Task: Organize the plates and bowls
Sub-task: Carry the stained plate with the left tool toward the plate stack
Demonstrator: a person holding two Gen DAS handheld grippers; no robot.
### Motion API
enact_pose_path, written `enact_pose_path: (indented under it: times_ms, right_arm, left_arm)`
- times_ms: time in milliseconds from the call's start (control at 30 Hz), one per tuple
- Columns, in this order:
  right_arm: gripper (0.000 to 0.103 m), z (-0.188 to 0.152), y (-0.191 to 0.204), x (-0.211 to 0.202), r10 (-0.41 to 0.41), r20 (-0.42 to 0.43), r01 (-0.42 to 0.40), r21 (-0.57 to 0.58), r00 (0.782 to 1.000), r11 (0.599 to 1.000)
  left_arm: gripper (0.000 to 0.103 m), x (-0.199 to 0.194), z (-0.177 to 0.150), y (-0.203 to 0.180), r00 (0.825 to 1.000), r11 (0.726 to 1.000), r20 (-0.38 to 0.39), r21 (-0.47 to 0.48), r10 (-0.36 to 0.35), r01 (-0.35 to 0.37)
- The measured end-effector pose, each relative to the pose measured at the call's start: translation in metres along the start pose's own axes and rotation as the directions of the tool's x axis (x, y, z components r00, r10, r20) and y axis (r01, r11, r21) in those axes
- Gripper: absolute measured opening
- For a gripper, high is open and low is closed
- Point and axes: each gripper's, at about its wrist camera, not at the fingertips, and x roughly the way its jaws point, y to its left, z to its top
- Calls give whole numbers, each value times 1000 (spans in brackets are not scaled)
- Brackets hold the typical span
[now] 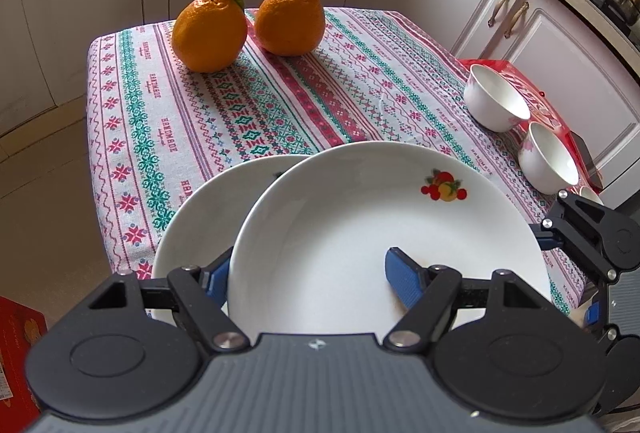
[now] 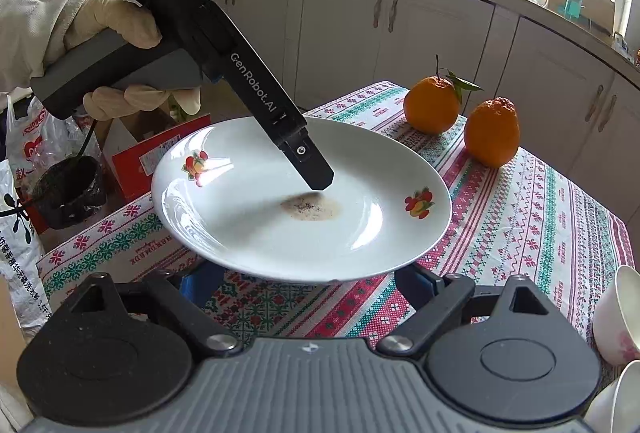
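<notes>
Presently: one plate [image 1: 360, 233] lifted, stacking unfinished.
Left tongs [image 1: 308, 279] clamp its rim above the second plate [image 1: 200, 229]; right tongs [image 2: 308, 285] stand apart beneath it; bowls [image 1: 496, 97] remain separate.

Left gripper [image 2: 320, 181] clamps tilted plate [image 2: 360, 233] above tablecloth [image 2: 520, 233]; 2 oranges [image 2: 432, 105] behind.

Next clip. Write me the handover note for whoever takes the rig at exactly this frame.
Left gripper: shut on the plate, one finger on its face and one beneath the rim. The plate is tilted, off the cloth, with a brown stain in its middle.
Right gripper: open, fingers under that plate's near rim, not gripping.
Second plate: on the cloth, partly covered by the held one.
Bowls: side by side at the table edge, unstacked.
Done: one plate picked up.
Left: probably set it on the second plate, then gather the bowls.
</notes>
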Motion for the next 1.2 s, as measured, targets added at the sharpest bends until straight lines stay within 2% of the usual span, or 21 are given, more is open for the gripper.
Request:
enact_pose_path:
  times_ms: [833,1033,1200]
  right_arm:
    - [95,1,1,8,-1,-22,1,-7,1000,1000]
    - [95,2,2,7,2,-15,-3,-6,1000,1000]
    - [95,2,3,5,2,-4,-2,0,1000,1000]
  left_arm:
    - [77,11,-5,12,1000,999,-8,-28,-21,21]
    - [84,13,-5,10,1000,1000,-17,-1,-10,10]
    - [85,14,-4,9,1000,1000,-18,13,6,-6]
